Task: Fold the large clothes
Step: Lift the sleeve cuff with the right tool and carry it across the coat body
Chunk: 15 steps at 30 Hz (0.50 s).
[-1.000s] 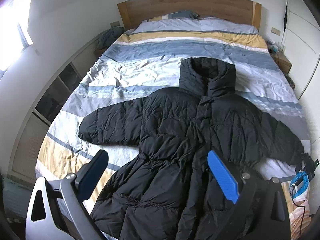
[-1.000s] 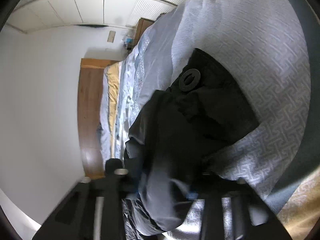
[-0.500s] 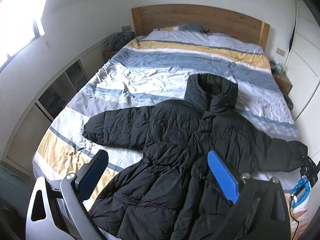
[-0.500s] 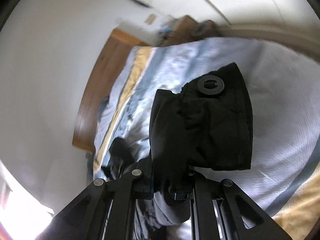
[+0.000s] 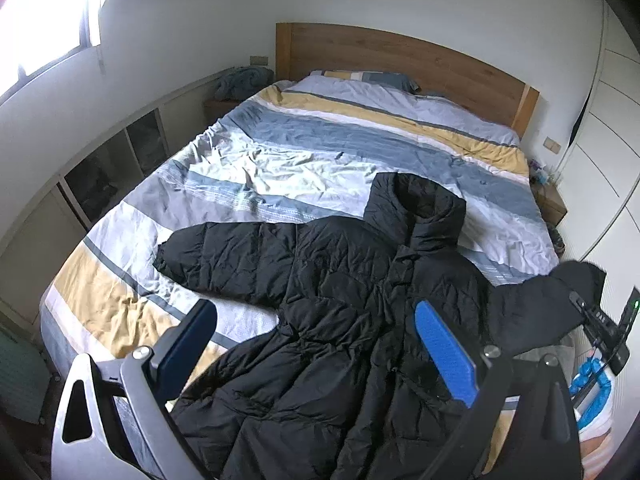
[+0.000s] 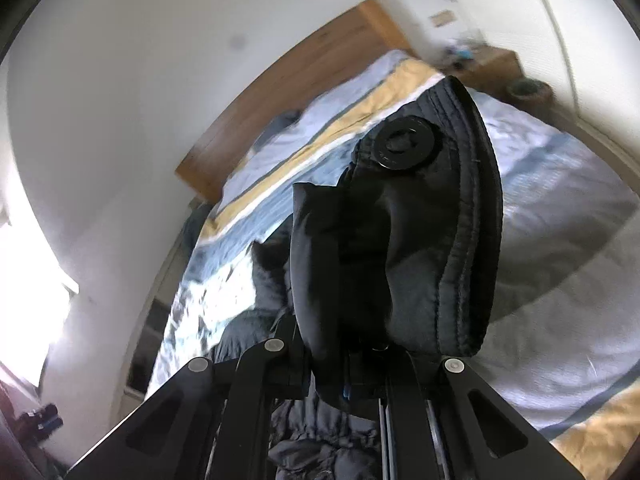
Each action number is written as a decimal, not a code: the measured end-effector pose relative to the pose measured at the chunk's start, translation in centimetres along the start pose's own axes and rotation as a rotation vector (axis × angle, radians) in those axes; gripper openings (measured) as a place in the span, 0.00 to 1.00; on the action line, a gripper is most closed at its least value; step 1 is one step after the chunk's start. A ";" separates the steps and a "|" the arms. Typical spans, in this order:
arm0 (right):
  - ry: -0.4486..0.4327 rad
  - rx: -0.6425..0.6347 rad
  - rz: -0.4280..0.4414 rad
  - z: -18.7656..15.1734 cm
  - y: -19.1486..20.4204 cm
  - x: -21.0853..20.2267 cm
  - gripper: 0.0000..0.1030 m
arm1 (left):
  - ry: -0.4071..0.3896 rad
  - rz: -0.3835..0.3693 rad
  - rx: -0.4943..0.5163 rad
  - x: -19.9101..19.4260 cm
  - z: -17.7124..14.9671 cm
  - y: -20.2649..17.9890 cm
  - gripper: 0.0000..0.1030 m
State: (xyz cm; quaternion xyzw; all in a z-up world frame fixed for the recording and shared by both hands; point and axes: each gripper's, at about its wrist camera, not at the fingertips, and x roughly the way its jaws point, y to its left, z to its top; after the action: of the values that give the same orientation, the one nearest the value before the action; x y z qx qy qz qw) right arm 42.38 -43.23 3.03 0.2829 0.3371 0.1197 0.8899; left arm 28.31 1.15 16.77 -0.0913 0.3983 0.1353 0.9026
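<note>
Jacket: black puffer jacket (image 5: 360, 320) lies front-up across the near half of the bed (image 5: 320, 152), collar toward the headboard, hem at the near edge.
Left sleeve: spread flat to the left on the striped duvet (image 5: 224, 256).
Right sleeve: raised off the bed at the right edge (image 5: 560, 300); its cuff with a round black snap (image 6: 404, 144) fills the middle of the right wrist view.
Left hand-held gripper: jaws wide apart, blue pads showing, nothing between them (image 5: 316, 344); it hangs above the near hem, not touching the fabric.
Right hand-held gripper: closed on the right sleeve cuff (image 6: 360, 360); the fabric bunches over the jaws and hides the fingertips.
Obstruction: the held cuff blocks most of the right wrist view of the bed.
Headboard: wooden, at the far end (image 5: 400, 56), pillow (image 5: 372, 78) just before it.
Left surroundings: low shelf unit with open cubbies along the wall (image 5: 120, 168); bright window above (image 5: 44, 20).
Right surroundings: wooden nightstand (image 5: 552, 200) beside white wardrobe doors (image 5: 608, 140).
</note>
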 end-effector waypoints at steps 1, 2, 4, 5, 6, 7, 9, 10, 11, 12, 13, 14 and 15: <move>0.012 -0.024 0.002 0.0 1.1 0.5 0.11 | -0.005 0.003 0.003 -0.1 0.1 0.4 0.97; 0.024 -0.053 -0.001 -0.2 2.4 1.0 0.11 | -0.011 0.004 0.005 -0.2 0.2 1.0 0.97; 0.042 -0.084 -0.001 -0.6 3.5 1.8 0.11 | -0.021 0.006 0.002 -0.3 0.3 2.2 0.97; 0.059 -0.105 0.000 -1.0 4.7 2.5 0.11 | -0.023 0.007 0.000 -0.4 0.4 2.8 0.97; 0.074 -0.124 -0.003 -1.5 5.3 2.8 0.11 | -0.025 0.012 -0.002 -0.3 0.4 3.7 0.97; 0.086 -0.136 -0.006 -2.1 5.1 2.8 0.11 | -0.027 0.016 -0.004 -0.2 0.4 4.5 0.97; 0.127 -0.174 -0.014 -3.3 6.5 4.0 0.11 | -0.025 0.031 -0.015 0.2 0.3 6.2 0.97; 0.139 -0.185 -0.017 -3.8 6.3 4.1 0.11 | -0.022 0.035 -0.021 0.5 0.3 6.9 0.97; 0.161 -0.211 -0.026 -4.6 7.2 4.6 0.11 | -0.017 0.042 -0.029 0.8 0.2 7.7 0.97; 0.177 -0.226 -0.033 -5.1 7.6 4.9 0.11 | -0.011 0.047 -0.039 1.3 0.0 8.4 0.97; 0.200 -0.242 -0.045 -5.4 7.8 5.9 0.11 | -0.005 0.049 -0.048 1.7 -0.1 9.0 0.97; 0.212 -0.254 -0.052 -5.8 8.3 6.2 0.11 | 0.002 0.049 -0.060 2.2 -0.2 9.7 0.97; 0.232 -0.270 -0.063 -6.2 8.9 6.8 0.11 | 0.008 0.049 -0.069 2.6 -0.3 10.3 0.97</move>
State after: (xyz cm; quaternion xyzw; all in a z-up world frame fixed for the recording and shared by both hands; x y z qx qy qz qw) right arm 43.09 -30.59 0.81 0.1342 0.4270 0.1676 0.8784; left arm 26.50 11.24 14.08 -0.1133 0.3993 0.1707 0.8936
